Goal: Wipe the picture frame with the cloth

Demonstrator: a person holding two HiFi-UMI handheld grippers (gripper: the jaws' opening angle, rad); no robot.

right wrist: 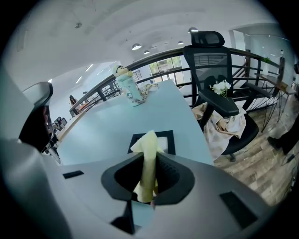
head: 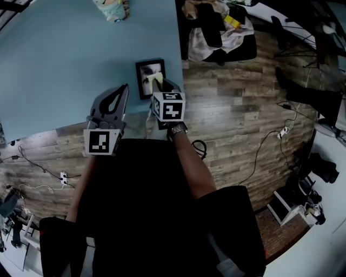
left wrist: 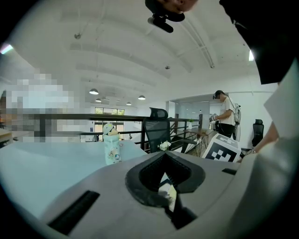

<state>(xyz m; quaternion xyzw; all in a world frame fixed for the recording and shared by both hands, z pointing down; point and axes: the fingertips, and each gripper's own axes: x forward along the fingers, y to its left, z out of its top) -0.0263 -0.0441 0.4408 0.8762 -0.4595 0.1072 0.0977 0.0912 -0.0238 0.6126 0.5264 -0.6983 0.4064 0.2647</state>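
Observation:
A small black picture frame point(head: 145, 71) lies flat near the right front corner of the light blue table point(head: 65, 65). My right gripper point(head: 161, 86) hovers over the frame's near edge, shut on a pale yellow cloth point(head: 157, 79). In the right gripper view the cloth point(right wrist: 149, 142) stands up between the jaws of the right gripper point(right wrist: 150, 163) and covers part of the frame point(right wrist: 170, 141) behind it. My left gripper point(head: 125, 88) hangs over the table's front edge to the left of the frame, its jaws together and holding nothing. In its own view the left gripper point(left wrist: 164, 158) points level across the table.
A patterned cup point(head: 112, 9) stands at the table's far side, also visible as the cup point(left wrist: 111, 148) and cup point(right wrist: 129, 88). An office chair point(head: 219, 32) draped with clothes stands right of the table. Cables and a power strip point(head: 283, 131) lie on the wooden floor.

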